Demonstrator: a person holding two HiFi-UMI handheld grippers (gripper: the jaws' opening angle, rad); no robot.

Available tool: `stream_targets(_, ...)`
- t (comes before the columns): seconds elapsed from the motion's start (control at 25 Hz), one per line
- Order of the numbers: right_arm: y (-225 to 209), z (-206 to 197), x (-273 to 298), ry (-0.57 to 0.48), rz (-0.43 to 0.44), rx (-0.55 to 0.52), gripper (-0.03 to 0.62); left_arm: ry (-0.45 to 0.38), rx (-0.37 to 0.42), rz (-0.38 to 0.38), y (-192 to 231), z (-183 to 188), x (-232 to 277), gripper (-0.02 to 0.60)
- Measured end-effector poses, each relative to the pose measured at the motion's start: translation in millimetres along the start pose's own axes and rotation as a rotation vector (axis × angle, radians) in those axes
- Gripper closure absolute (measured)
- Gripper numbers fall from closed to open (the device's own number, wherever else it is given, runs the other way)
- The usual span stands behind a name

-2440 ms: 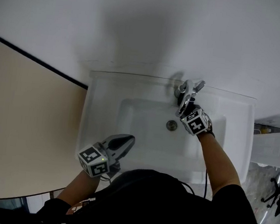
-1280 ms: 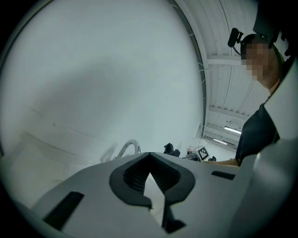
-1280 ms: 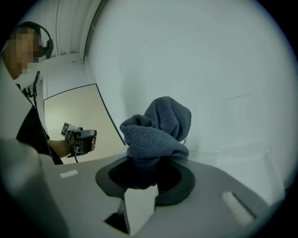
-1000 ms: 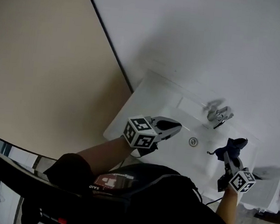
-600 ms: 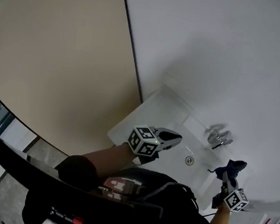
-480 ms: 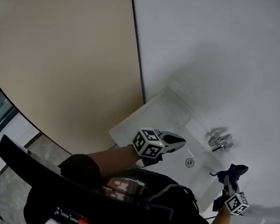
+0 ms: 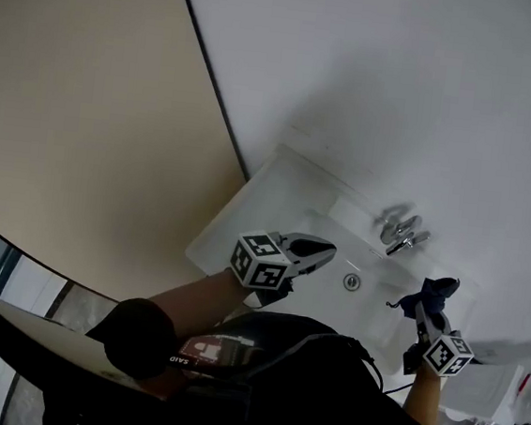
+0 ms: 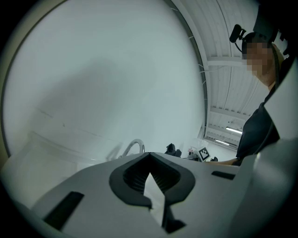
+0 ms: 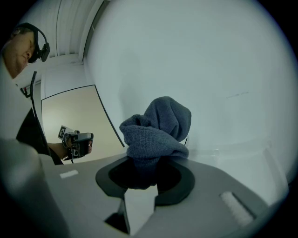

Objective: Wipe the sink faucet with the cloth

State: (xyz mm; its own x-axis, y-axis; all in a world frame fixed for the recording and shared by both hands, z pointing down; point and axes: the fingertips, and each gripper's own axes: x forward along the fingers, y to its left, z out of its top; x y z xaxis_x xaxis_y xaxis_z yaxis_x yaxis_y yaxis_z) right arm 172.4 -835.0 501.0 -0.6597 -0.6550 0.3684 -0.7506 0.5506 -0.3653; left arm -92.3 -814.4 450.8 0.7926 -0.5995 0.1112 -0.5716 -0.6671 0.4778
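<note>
My right gripper [image 9: 145, 174] pinches the cloth [image 9: 156, 132], bunched lengthwise straight out past its tips, apart from the faucet [image 7: 397, 234]; left gripper [image 8: 150, 158] pressed together, empty

Blue-grey cloth [image 9: 158, 130], white sink [image 7: 247, 210]

Faucet [image 8: 132, 148]: in the left gripper view only its curved top shows; the base sits behind the left gripper [image 8: 150, 175].
Cloth [image 9: 157, 130]: lower end buried between the right gripper [image 9: 140, 179] jaws (the bunched top is plain).
Sink [image 7: 278, 182]: near edge covered by the person's dark top [image 7: 294, 389].
</note>
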Motion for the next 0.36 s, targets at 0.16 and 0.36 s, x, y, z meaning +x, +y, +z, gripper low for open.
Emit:
stream_targets(0.16, 2.9, 2.0, 6.6, 0.002, 0.008, -0.018, 0.494, 0.006, 0.001, 0.001, 2.3, -1.6, -0.1, 0.581)
stream_targets(0.36, -0.6, 5.6, 11.3, 0.013, 0.024, -0.034, 0.494, 0.004, 0.002, 0.015, 2.6, -1.3, 4.7, 0.581)
